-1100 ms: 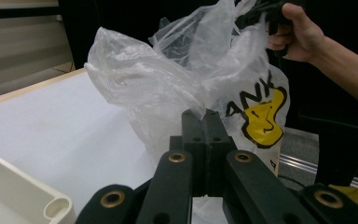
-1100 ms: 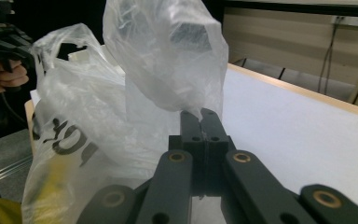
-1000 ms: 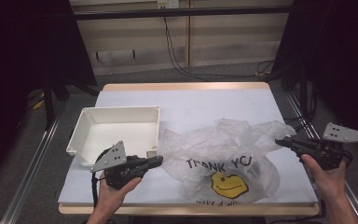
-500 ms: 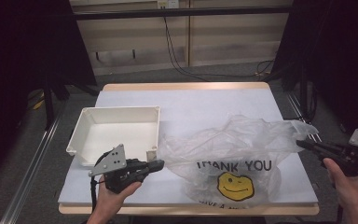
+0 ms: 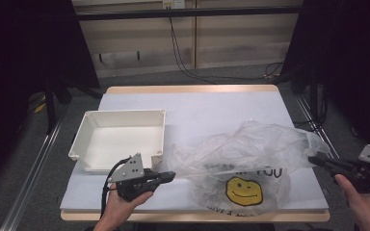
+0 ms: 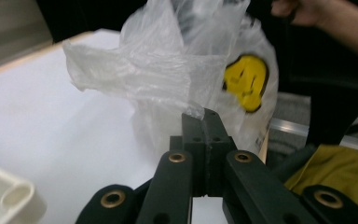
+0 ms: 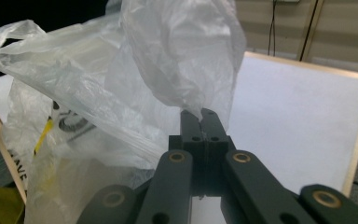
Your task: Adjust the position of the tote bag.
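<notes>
Fingers of the left gripper [image 5: 166, 177] and right gripper [image 5: 318, 161] are each clamped on an opposite edge of the clear plastic bag [image 5: 250, 163], stretched over the counter [image 5: 212, 110] just right of the white tray [image 5: 120, 137], smiley face nearest the person.

The left tool [image 5: 169, 176] is held low at the near left by the left hand [image 5: 125, 204], its jaws pointed rightward and level. The jaws are seen pressed together in the left gripper view, pinching thin film at their tips. The right tool [image 5: 314, 160] is held at the far right by the right hand [image 5: 363, 199], pointed leftward, its jaws likewise closed on film.
</notes>
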`<state>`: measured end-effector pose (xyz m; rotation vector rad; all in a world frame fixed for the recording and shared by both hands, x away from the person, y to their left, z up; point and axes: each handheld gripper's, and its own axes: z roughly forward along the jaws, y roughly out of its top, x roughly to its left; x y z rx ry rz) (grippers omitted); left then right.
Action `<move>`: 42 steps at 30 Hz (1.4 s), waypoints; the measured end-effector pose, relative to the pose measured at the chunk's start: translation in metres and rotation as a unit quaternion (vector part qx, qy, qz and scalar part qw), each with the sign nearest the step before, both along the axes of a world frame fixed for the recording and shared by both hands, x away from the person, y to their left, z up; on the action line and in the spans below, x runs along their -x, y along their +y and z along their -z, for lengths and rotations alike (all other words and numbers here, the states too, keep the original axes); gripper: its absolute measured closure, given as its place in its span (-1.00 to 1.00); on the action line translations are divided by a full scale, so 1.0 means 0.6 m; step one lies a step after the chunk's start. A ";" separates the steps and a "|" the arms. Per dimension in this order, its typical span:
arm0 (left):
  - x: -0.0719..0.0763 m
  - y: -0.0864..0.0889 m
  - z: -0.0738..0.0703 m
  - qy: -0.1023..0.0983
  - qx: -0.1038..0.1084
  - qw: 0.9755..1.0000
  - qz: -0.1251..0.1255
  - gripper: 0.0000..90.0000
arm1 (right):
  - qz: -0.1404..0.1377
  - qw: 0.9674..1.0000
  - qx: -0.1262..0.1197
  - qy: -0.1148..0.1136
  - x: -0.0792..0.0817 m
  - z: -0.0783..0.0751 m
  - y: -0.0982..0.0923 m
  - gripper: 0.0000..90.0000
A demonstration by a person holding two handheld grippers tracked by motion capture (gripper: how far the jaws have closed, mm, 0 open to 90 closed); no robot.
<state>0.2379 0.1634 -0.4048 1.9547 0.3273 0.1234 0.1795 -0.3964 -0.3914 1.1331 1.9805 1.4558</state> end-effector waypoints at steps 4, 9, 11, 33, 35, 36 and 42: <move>-0.005 0.004 0.029 0.018 -0.004 1.000 -0.006 1.00 | -0.002 1.000 0.003 0.015 -0.002 0.019 0.012 1.00; -0.008 0.007 0.054 0.035 -0.023 0.999 -0.007 1.00 | -0.004 0.999 -0.003 0.038 -0.006 0.044 0.020 1.00; -0.007 0.009 0.055 0.036 -0.024 0.999 -0.008 1.00 | -0.007 0.999 0.004 0.043 -0.009 0.050 0.023 1.00; -0.033 -0.018 0.123 0.077 -0.138 0.987 0.009 1.00 | -0.025 0.988 0.074 0.133 -0.038 0.145 0.053 1.00; -0.035 -0.017 0.126 0.078 -0.148 0.986 0.004 1.00 | -0.024 0.986 0.077 0.143 -0.040 0.149 0.053 1.00; -0.037 -0.017 0.127 0.080 -0.149 0.986 0.005 1.00 | -0.025 0.986 0.083 0.145 -0.041 0.152 0.054 1.00; -0.037 -0.017 0.128 0.081 -0.143 0.986 0.003 1.00 | -0.024 0.984 0.095 0.146 -0.043 0.155 0.058 1.00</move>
